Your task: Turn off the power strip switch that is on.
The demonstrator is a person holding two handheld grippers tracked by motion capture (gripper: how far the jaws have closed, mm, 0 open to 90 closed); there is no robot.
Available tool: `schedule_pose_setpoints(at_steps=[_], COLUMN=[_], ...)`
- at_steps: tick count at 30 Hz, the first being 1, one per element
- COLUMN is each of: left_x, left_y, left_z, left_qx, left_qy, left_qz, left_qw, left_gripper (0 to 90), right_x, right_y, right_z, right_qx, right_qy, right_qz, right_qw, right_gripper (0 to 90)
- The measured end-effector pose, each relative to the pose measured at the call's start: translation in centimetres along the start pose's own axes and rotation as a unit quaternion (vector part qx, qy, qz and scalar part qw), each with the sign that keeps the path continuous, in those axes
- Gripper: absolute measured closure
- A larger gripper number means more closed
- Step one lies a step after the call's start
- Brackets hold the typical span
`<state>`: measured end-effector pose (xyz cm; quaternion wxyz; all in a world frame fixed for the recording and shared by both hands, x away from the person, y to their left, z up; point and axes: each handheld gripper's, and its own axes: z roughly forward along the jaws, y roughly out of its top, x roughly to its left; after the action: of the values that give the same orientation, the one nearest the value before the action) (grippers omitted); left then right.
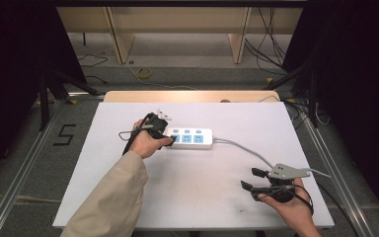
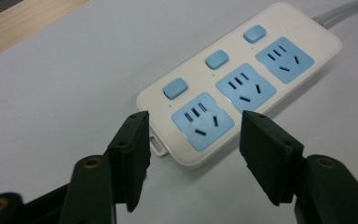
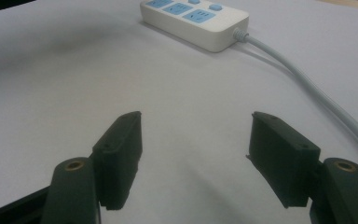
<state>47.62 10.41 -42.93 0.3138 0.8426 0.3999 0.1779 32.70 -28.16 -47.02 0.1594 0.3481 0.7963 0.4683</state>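
While the left gripper (image 2: 193,135) hangs wide and empty at the white 3-socket plastic power strip (image 2: 242,79), the right gripper (image 3: 196,140) gapes idle; next, likely closing on the strip's end.

Power strip (image 2: 242,88) – white body, three light-blue socket faces with black slots, three light-blue buttons (image 2: 216,59) in a row beside them. Its cable (image 3: 307,86) is pale grey. Left gripper (image 2: 193,140) and right gripper (image 3: 196,140) – both matte black jaws, brass-coloured screw inserts near the jaw bases. Right gripper carries a light-grey plate (image 1: 287,171) on top. Table top (image 1: 202,187) is plain white with a few faint dark smudges; far edge strip (image 1: 187,96) is light wood. Sleeve (image 1: 111,197) on the left arm is beige. Floor (image 1: 29,148) grey, with a black "5" marking (image 1: 65,134). A yellow cable coil (image 1: 144,73) lies on the floor farther back.
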Motion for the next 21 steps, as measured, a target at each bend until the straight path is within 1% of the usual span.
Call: schedule_pose_setpoints(at_steps=[2, 3, 4, 7, 10, 16, 17, 20, 21], left_x=[0.0, 0.0, 0.0, -0.1, -0.4, -0.8, -0.8, -1.0, -1.0], left_y=[-0.6, -0.8, -1.1, -1.9, -2.8, -4.9, -5.2, -6.5, -6.8], left_z=[-0.4, -0.7, -0.9, -1.5, -2.0, -2.8, -3.0, -3.3, -3.3], left_qx=[-0.007, -0.009, -0.012, -0.018, -0.025, -0.034, -0.033, -0.037, -0.038], left_qy=[0.005, 0.005, 0.005, 0.017, 0.019, 0.017, 0.017, 0.013, 0.013], left_qz=[-0.001, 0.001, -0.001, 0.005, 0.006, 0.007, 0.01, 0.011, 0.007], left_qw=[1.0, 0.9999, 0.9999, 0.9997, 0.9995, 0.9993, 0.9993, 0.9992, 0.9992], left_gripper=[38.7, 38.0, 37.4, 34.7, 33.3, 30.6, 30.3, 29.7, 29.4], right_x=[0.0, 0.0, 0.1, 0.0, 0.1, 0.0, 0.0, 0.1, 0.1], right_y=[0.0, 0.0, 0.0, 0.0, 0.0, 0.0, 0.0, 0.0, 0.0], right_z=[0.0, 0.0, 0.0, 0.0, 0.0, 0.0, 0.0, 0.0, 0.0], right_qx=[0.0, 0.0, 0.0, 0.002, 0.001, 0.002, 0.001, 0.001, 0.001], right_qy=[0.0, -0.001, -0.001, -0.001, 0.0, 0.0, 0.0, 0.0, 0.0], right_qz=[-0.001, -0.002, 0.0, -0.001, -0.002, -0.001, -0.002, -0.001, -0.001], right_qw=[1.0, 1.0, 1.0, 1.0, 1.0, 1.0, 1.0, 1.0, 1.0], right_gripper=[35.5, 35.5, 35.5, 35.5, 35.5, 35.5, 35.5, 35.4, 35.5])
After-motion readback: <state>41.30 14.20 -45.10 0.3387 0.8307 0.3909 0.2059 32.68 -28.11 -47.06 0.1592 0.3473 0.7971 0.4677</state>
